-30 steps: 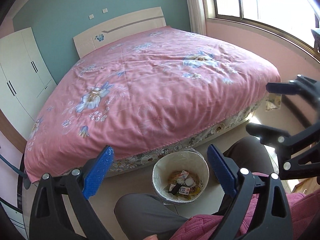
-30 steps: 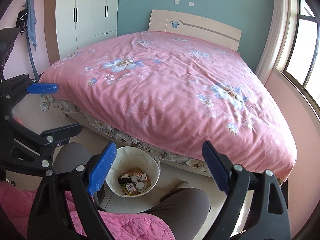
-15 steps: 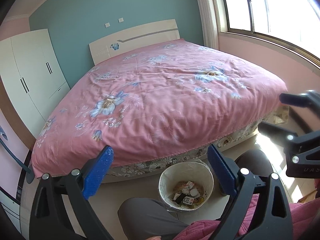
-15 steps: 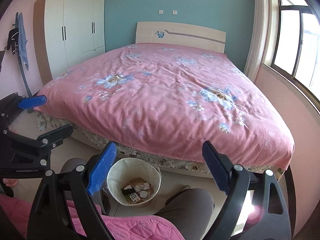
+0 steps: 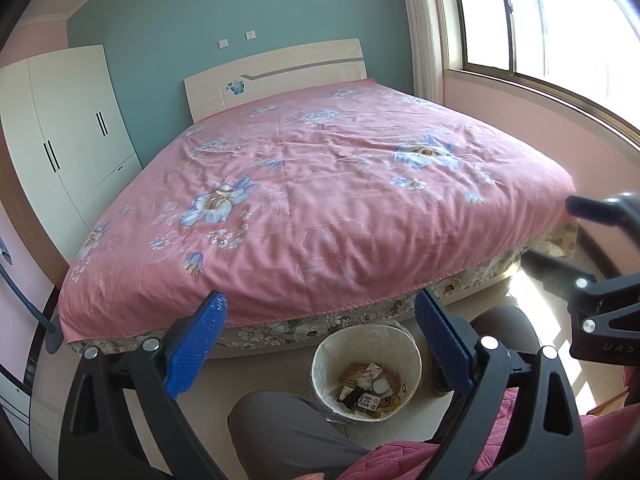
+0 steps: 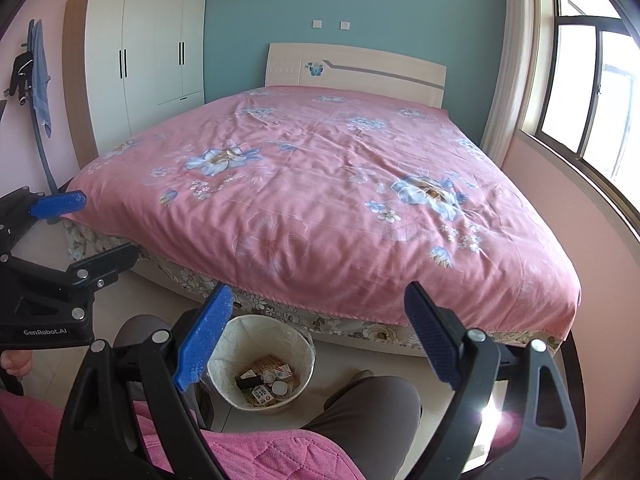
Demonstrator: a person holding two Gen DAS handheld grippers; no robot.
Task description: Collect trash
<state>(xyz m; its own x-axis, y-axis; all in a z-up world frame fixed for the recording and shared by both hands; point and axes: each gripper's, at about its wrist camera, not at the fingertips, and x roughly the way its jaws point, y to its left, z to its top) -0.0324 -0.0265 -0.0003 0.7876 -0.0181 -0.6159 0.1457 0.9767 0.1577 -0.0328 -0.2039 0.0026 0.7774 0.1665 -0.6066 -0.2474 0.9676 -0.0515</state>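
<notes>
A white lined waste bin (image 5: 324, 364) (image 6: 236, 328) stands on the floor at the foot of the bed, between a person's grey-trousered knees. Inside it lie small cartons, wrappers and a bottle cap (image 5: 370, 394) (image 6: 266, 382). My left gripper (image 5: 320, 338) hangs open above the bin and the bed's edge, nothing between its blue pads. My right gripper (image 6: 316, 330) is likewise open and empty, just right of the bin. Each gripper shows at the side of the other's view: the left gripper (image 6: 86, 226) and the right gripper (image 5: 554, 234).
A large bed with a pink floral cover (image 5: 320, 200) (image 6: 320, 184) fills the room ahead. A white wardrobe (image 6: 144, 60) stands at the left, a window (image 6: 592, 92) at the right. A coat stand with clothes (image 6: 34, 76) is by the left wall. The person's knees (image 5: 288, 432) (image 6: 372, 408) flank the bin.
Both views have rolled level and tilted up slightly, so more of the wall and wardrobe shows. The grippers stayed open and the bin kept its place.
</notes>
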